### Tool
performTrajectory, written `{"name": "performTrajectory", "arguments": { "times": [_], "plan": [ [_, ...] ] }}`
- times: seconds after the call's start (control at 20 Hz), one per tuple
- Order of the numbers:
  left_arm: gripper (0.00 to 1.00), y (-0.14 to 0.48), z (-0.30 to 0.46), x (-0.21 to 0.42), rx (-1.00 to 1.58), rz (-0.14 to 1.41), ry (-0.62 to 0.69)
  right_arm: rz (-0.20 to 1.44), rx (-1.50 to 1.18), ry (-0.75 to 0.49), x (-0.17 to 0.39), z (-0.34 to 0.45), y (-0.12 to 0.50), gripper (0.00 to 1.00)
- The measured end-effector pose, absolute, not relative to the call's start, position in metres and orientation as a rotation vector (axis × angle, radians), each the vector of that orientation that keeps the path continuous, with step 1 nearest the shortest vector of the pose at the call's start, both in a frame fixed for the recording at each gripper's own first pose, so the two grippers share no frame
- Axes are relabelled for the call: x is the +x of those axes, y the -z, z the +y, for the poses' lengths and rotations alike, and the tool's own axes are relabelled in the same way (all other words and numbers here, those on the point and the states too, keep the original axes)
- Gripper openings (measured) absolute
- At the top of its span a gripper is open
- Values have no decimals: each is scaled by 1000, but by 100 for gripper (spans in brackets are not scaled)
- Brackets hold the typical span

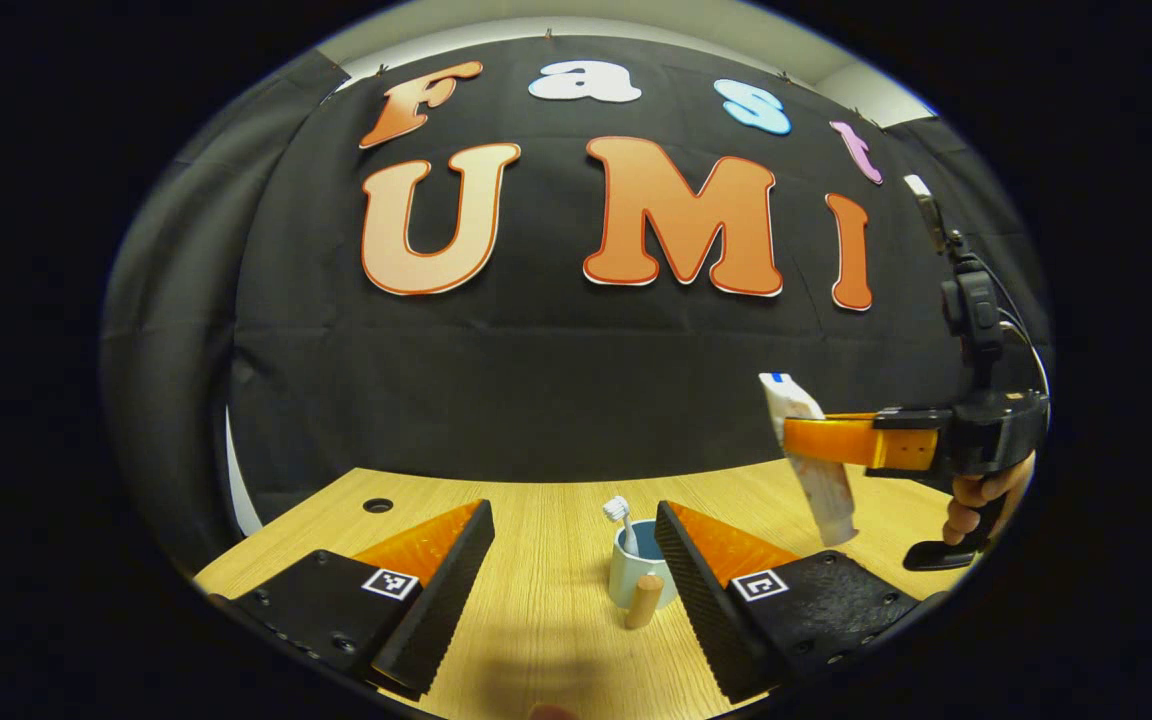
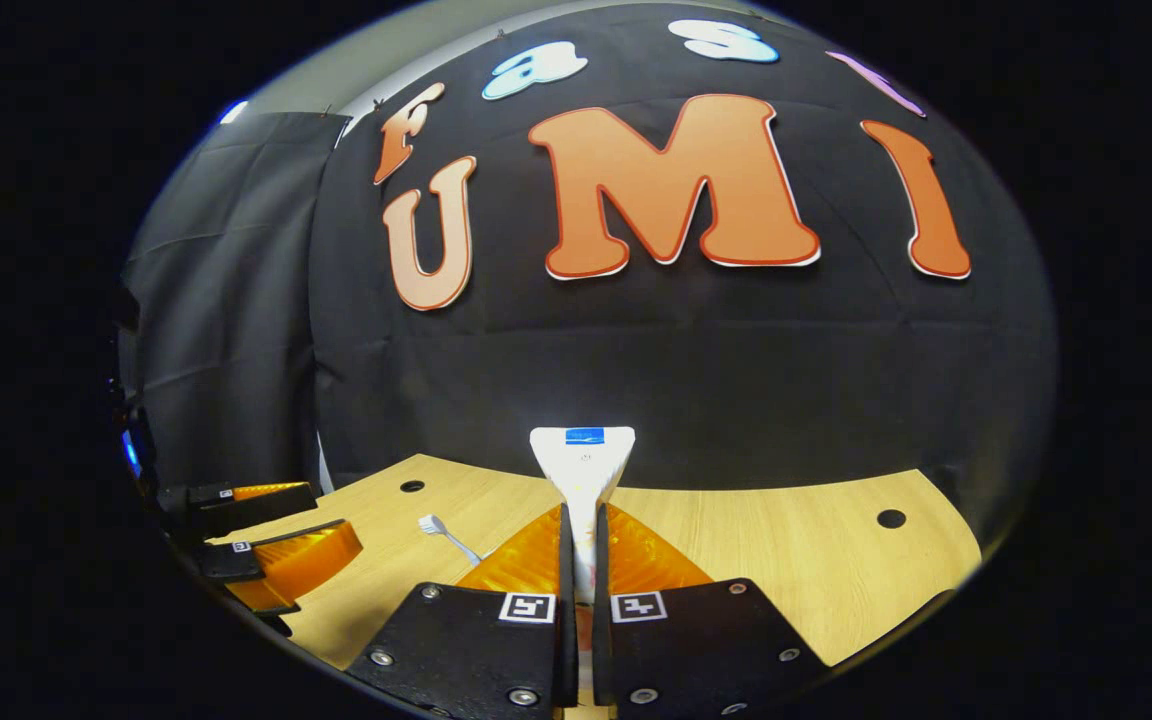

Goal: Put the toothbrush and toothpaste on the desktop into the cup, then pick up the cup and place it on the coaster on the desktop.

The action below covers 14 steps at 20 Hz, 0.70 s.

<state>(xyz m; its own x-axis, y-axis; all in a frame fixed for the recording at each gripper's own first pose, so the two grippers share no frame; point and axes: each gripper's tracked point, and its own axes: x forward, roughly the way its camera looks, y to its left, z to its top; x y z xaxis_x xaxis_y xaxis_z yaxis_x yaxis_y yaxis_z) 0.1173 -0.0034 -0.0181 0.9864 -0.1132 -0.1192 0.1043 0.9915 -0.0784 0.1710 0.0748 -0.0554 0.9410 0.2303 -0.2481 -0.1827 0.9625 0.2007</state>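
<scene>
Two grippers over a wooden desktop (image 1: 546,620). Left gripper (image 1: 571,575): held low and level, fingers spread wide, empty, flanking a pale blue cup (image 1: 636,575). Cup: upright on the desktop, toothbrush (image 1: 621,520) standing in it, bristles up. Right gripper (image 2: 581,560): raised off the desktop at the cup's right, a hand (image 1: 981,500) on its grip, fingers pinching a toothpaste tube (image 2: 584,470) that hangs tilted, crimped end up.
</scene>
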Motion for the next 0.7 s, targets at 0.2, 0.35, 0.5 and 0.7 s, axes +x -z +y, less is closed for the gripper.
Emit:
{"name": "performTrajectory", "arguments": {
  "times": [0.2,0.35,0.5,0.7],
  "plan": [
    [97,15,5,108,-17,88,88,269,148,-257,191,102,61,6],
    [97,25,1,104,-26,100,108,270,132,-277,207,117,66,6],
    [97,30,3,103,-34,110,112,248,157,-307,224,136,63,6],
    [97,43,7,105,-36,134,110,227,164,-319,248,151,63,6]
  ]
}}
